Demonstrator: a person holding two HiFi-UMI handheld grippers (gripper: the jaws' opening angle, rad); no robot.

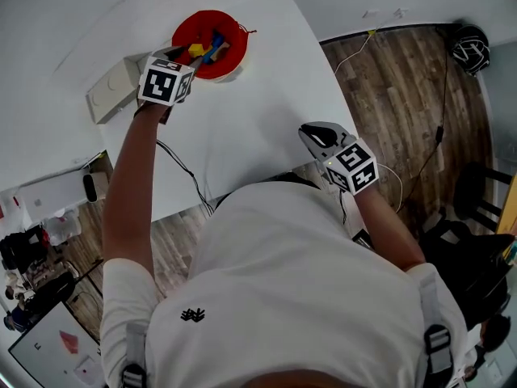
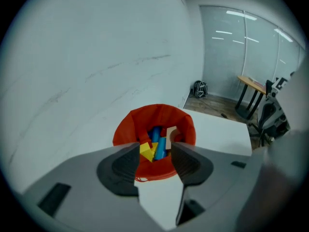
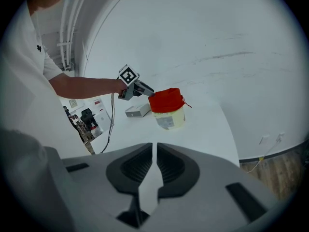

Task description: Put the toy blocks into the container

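A pale container with a red liner (image 1: 182, 32) stands at the far side of the white table (image 1: 258, 111). Inside it lie several toy blocks (image 1: 210, 49), yellow, blue and wood-coloured. My left gripper (image 1: 196, 61) hovers over the container's near rim with its jaws open and nothing between them. In the left gripper view the blocks (image 2: 157, 145) show through the gap of the left gripper (image 2: 155, 159), inside the red liner (image 2: 154, 115). My right gripper (image 1: 311, 132) rests near the table's front right edge, shut and empty. The right gripper view shows the right gripper (image 3: 154, 161) and the container (image 3: 166, 109) far off.
A white box (image 1: 109, 91) lies just left of the container, also seen as a white box (image 3: 137, 111) from the right. A black cable (image 1: 182, 168) runs across the table's left part. Wooden floor (image 1: 404, 79) lies past the table's right edge.
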